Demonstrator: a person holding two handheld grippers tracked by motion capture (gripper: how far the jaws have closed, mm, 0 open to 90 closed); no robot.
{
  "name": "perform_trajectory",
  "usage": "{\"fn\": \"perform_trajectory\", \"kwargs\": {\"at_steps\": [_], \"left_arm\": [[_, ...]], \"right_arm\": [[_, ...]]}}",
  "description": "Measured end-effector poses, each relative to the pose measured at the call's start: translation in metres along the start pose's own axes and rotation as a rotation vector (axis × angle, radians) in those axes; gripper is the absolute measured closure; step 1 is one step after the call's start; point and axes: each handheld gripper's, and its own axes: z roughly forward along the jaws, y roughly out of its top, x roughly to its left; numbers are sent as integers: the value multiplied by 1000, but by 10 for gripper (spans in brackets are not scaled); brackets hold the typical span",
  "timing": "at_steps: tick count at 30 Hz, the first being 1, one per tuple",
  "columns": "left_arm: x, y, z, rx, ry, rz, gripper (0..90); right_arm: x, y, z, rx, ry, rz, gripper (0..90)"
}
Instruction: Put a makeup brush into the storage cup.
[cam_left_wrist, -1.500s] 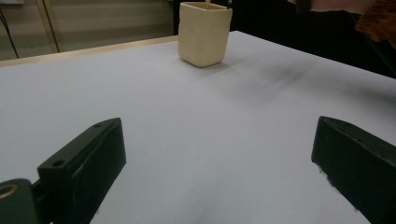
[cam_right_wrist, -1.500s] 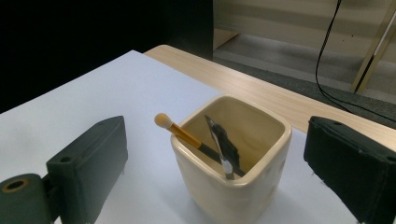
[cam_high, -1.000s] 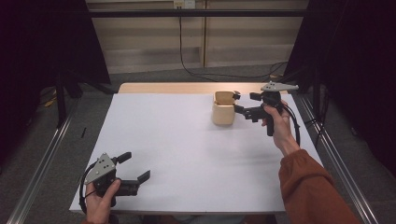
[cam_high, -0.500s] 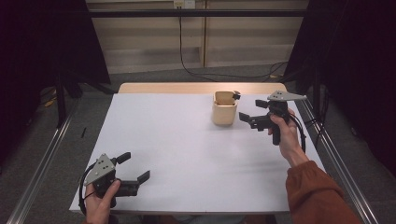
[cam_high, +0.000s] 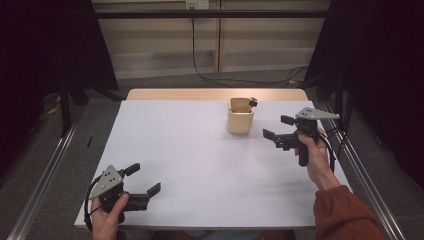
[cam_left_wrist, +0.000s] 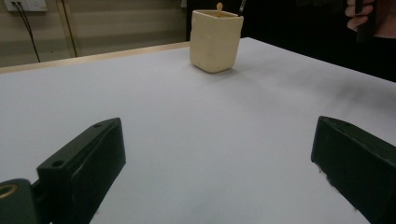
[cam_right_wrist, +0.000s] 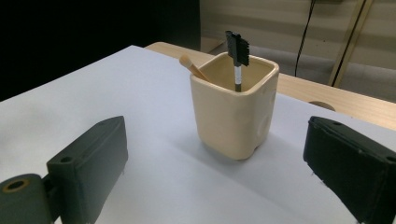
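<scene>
A cream square cup (cam_high: 240, 116) (cam_right_wrist: 233, 111) (cam_left_wrist: 215, 40) stands upright on the white table (cam_high: 200, 160), toward the far right. In it stand a black-headed brush (cam_right_wrist: 236, 50) (cam_high: 253, 102) and a wooden stick with a rounded tip (cam_right_wrist: 193, 67). My right gripper (cam_high: 278, 127) (cam_right_wrist: 219, 172) hovers open just right of the cup, jaws pointing at it, nothing between them. My left gripper (cam_high: 143, 180) (cam_left_wrist: 215, 177) rests open at the near left corner, empty.
A wooden strip (cam_high: 215, 94) borders the table's far edge. Metal rails (cam_high: 45, 175) run along both sides on the floor. A black cable (cam_high: 200, 60) hangs down the back wall. The person's rust-coloured sleeve (cam_high: 345, 215) comes in at the lower right.
My right gripper has drawn back from the cup, moving right and toward the person. The brush stays standing in the cup. The left gripper has not moved.
</scene>
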Motion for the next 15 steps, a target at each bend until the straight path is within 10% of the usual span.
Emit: {"fn": "perform_trajectory", "kwargs": {"at_steps": [15], "left_arm": [[-1, 0, -1, -8, 0, -1, 28]], "right_arm": [[12, -26, -35, -1, -34, -17, 53]]}}
